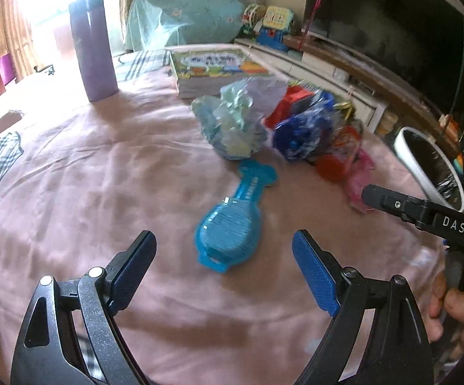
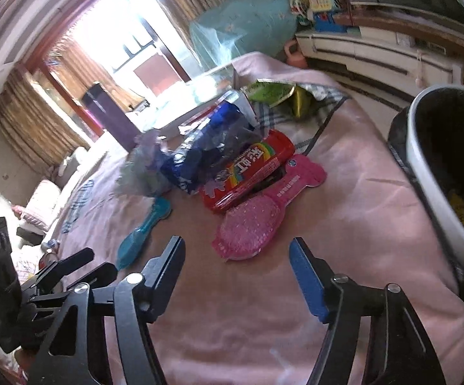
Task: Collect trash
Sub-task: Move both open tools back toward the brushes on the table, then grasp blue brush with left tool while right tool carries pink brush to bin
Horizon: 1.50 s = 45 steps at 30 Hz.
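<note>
**Both tongs wide over the pink sheet, trash heaped ahead**

Left tongs stand wide with nothing between the blue pads, just short of a blue hairbrush package lying flat on the pink sheet. Right tongs are likewise spread and hold nothing, with a pink hairbrush package lying just ahead of them.

Readable writing is sparse. In the left wrist view the right tongs' arm enters from the right edge with "DAS" in white letters. In the right wrist view a red candy box carries a rainbow band and Chinese characters; the small print on the pink package is too blurred to read.

The trash pile sits beyond the brushes: a crumpled pale blue-green wrapper beside a blue plastic wrapper. A white-rimmed bin with a dark liner stands at the right, close to the pink sheet's edge.

Only the left wrist view shows the purple bottle upright and a picture book behind the pile. Only the right wrist view shows a green foil snack bag lying on plaid cloth.
</note>
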Available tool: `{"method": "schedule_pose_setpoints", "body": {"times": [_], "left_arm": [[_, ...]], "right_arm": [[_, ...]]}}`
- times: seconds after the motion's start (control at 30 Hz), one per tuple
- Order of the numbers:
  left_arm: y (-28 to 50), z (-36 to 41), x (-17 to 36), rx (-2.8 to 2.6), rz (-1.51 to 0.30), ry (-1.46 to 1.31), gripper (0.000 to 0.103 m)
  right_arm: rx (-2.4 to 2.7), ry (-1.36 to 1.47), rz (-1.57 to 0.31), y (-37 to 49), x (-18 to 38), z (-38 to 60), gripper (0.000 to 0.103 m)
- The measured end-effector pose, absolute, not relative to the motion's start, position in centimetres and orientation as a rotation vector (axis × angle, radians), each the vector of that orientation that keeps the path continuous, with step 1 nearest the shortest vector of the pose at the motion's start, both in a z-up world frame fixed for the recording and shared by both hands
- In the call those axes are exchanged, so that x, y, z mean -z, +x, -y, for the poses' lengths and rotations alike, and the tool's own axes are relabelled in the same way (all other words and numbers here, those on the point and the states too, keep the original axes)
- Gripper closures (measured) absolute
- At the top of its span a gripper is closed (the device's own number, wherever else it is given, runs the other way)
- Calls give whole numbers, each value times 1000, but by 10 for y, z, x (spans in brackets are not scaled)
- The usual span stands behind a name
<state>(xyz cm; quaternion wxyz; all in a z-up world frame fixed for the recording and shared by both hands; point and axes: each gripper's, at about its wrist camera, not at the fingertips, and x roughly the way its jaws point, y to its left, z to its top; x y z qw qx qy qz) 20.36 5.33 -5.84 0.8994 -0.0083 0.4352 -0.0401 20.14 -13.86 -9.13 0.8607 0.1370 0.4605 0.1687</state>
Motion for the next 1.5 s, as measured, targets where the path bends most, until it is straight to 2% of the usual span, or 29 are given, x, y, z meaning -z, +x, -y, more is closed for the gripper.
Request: {"method": "schedule_pose_setpoints", "body": {"times": [0.1,0.17,0.2,0.23,0.27,0.3,0.33,0.37,0.8,0.87,0.9,1.0,1.07,1.13,1.2,1.27,1.3,1.33,1.37,1.5], "left_arm": [[214,-54,67,85,-923,-16,14],[219,-52,73,99,-941,-25,16],[221,-50,76,101,-952,-21,24],[222,-47,79,94,-959,-5,26],[221,-45,79,87,-953,11,30],[219,-41,78,99,-946,23,43],[217,-39,77,112,-944,26,49],[216,-36,76,121,-944,28,55],[183,2,64,231,-927,-40,56],[181,9,62,243,-920,-38,56],[179,14,60,252,-916,-34,56],[176,27,58,265,-915,-26,56],[176,30,59,268,-917,-25,56],[175,31,58,269,-917,-28,56],[176,30,57,267,-915,-28,56],[173,27,59,263,-916,-30,56],[174,25,59,261,-917,-32,56],[175,23,60,257,-919,-36,56],[174,21,60,255,-920,-39,56],[174,12,63,246,-928,-61,56]], "right_arm": [[-328,252,-956,207,94,131,40],[-313,239,-954,209,94,129,46],[-307,234,-955,209,94,129,57],[-300,230,-955,209,95,130,65],[-302,236,-952,208,95,132,68],[-303,241,-950,208,94,133,78],[-314,257,-943,206,92,137,84],[-322,269,-936,205,91,138,87],[-383,305,-871,162,71,171,93],[-380,309,-859,155,66,180,97],[-379,312,-858,153,65,183,103],[-363,298,-870,151,65,190,103],[-361,287,-884,153,69,193,103],[-343,284,-886,152,69,194,96],[-349,257,-866,149,65,192,95],[-366,220,-859,149,62,190,80],[-383,193,-858,152,60,188,57],[-400,147,-855,156,59,185,39],[-411,79,-859,162,59,180,36],[-440,-122,-936,187,70,169,35]]}}
